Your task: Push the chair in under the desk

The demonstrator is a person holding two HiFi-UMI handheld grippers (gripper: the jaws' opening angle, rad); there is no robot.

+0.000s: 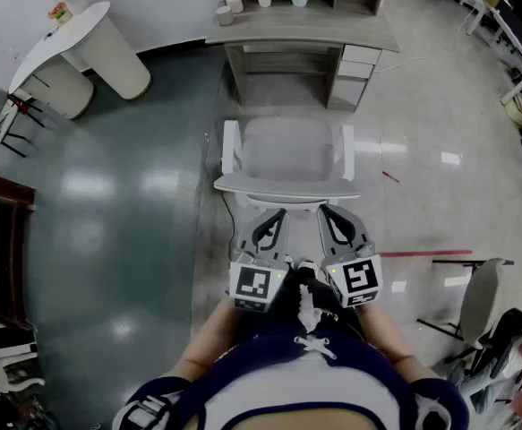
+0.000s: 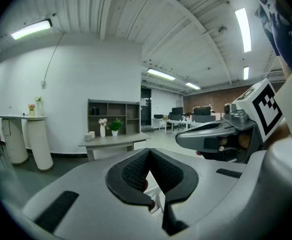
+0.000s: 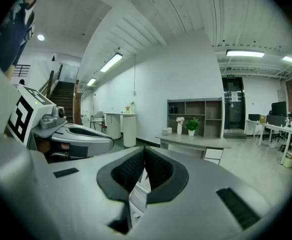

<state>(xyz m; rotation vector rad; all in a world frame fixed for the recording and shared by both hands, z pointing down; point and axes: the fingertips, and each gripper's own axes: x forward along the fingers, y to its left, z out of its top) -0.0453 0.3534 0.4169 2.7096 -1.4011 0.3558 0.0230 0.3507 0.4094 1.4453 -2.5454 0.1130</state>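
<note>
Aim for the kneehole of the desk, the open bay at the top centre of the head view, left of its drawer stack. The chair stands in the middle of the frame, apart from the desk, with a strip of bare floor between its seat front and the desk edge. It needs a straight run up the frame.

Push on the backrest, which is the edge nearest you. Keep one contact on each side of its middle so the chair does not swivel or veer toward the drawers. Press evenly and low enough that it rolls and does not tip. Watch that both armrests clear the underside of the desktop.

The left gripper and the right gripper sit side by side just below the backrest. Both have their jaws fully together and hold nothing, so you would shove with blunt closed tips. Whether they already touch the backrest I cannot tell.

The chair faces the desk with its back to you. Its front-to-back axis runs up and down the frame, roughly in line with the kneehole, and its wide axis, armrest to armrest, lies left to right.
</note>
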